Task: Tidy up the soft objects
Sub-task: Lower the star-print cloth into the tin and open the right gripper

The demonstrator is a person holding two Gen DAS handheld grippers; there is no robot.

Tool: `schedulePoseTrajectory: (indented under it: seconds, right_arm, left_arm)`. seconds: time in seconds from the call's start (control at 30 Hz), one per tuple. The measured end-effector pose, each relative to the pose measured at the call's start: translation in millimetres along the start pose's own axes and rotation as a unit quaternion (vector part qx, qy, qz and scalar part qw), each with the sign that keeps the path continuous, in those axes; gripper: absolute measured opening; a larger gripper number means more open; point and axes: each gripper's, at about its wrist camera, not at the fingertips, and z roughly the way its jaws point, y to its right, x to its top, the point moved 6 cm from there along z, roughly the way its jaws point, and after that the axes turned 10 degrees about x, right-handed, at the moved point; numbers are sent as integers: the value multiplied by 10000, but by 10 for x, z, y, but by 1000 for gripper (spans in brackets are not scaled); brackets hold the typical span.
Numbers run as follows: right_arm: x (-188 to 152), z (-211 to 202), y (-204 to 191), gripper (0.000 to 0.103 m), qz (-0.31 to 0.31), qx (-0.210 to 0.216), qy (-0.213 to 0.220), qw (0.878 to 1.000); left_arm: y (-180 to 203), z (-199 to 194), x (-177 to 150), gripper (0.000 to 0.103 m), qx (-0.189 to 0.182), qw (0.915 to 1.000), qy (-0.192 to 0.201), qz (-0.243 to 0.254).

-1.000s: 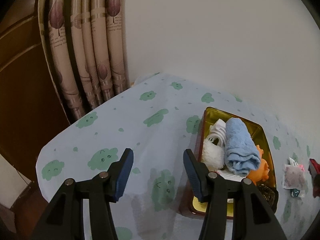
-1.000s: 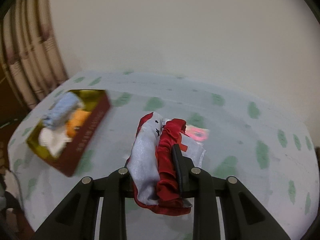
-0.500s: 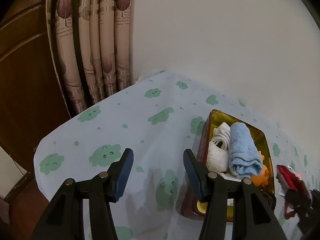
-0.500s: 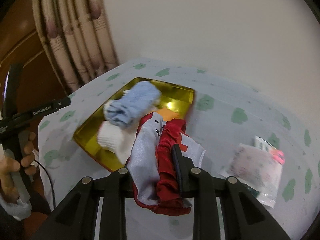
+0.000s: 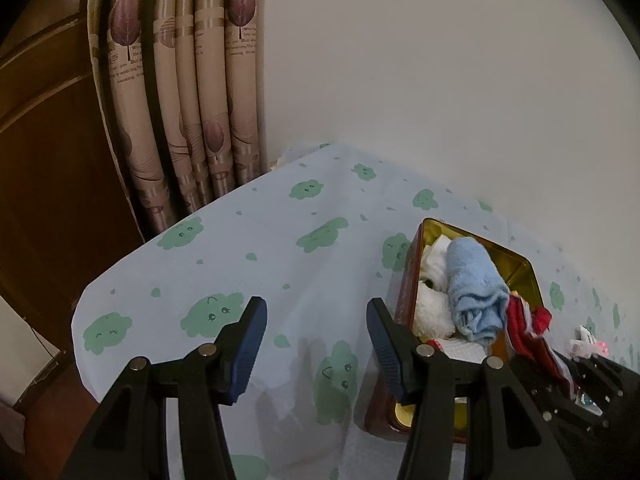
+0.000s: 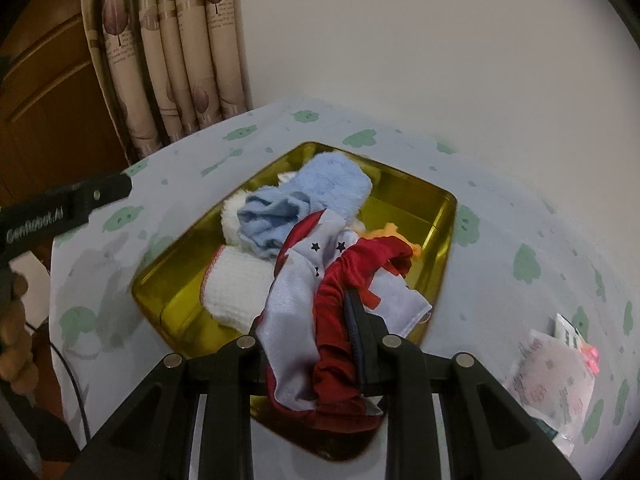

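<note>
We see a plain off-white wall (image 5: 440,80) behind the surface (image 5: 280,264), which wears a pale blue cloth printed with green cloud shapes. Beige curtains (image 5: 180,100) with purple leaf motifs hang at the left, beside dark brown wood panelling (image 5: 48,140). The light is dim.
</note>
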Motion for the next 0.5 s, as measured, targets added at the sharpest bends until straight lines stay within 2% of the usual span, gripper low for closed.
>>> schedulePoseTrajectory:
  seconds: [0.17, 0.27, 0.37, 0.43, 0.5]
  right_arm:
    - [27, 77, -95, 24, -93, 48, -23, 9999]
    - [-15, 68, -123, 31, -97, 74, -66, 9999]
    - [-29, 23, -158, 43, -105, 122, -28, 9999]
    - [-40, -10, -171, 59, -84, 155, -25, 9998]
    - [-42, -46, -194, 62, -123, 175, 5, 9998]
  left_arm:
    - [-6, 4, 9, 53, -18, 10000, -13, -24]
    - [0, 3, 14, 53, -18, 10000, -7, -18]
    - [-4, 8, 10, 53, -22, 10000, -12, -10]
    - [-2, 6, 12, 53, -18, 10000, -6, -7]
    - [-1, 5, 11, 53, -15, 10000, -1, -5]
